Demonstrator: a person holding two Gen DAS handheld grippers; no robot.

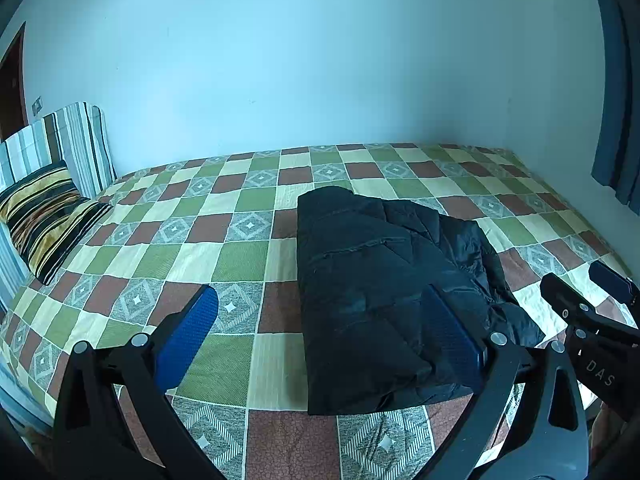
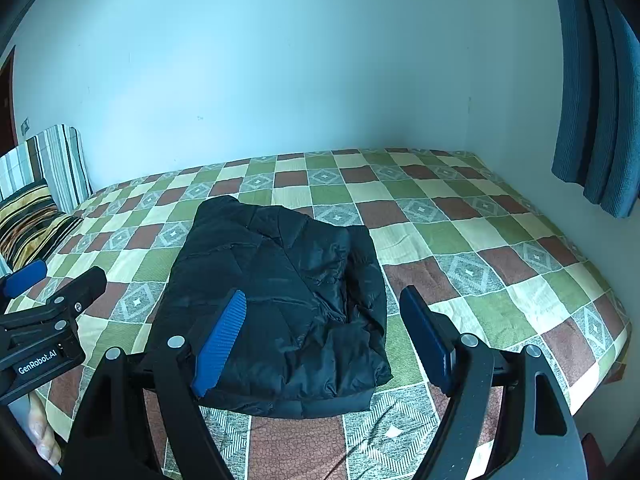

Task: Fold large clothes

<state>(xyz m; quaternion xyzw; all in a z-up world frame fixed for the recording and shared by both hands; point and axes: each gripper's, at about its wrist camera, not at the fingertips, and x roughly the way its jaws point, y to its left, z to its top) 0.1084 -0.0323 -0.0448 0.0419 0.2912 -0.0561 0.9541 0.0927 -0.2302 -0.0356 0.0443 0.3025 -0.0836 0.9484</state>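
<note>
A black padded jacket lies folded into a compact bundle on the checked bedspread; it also shows in the right wrist view. My left gripper is open and empty, held above the jacket's near left side. My right gripper is open and empty, held above the jacket's near right side. Each gripper shows in the other's view, the right gripper at the right edge and the left gripper at the left edge.
A striped cushion and a striped pillow lean at the bed's left end. A pale wall runs behind the bed. A blue curtain hangs at the right. The bedspread stretches wide around the jacket.
</note>
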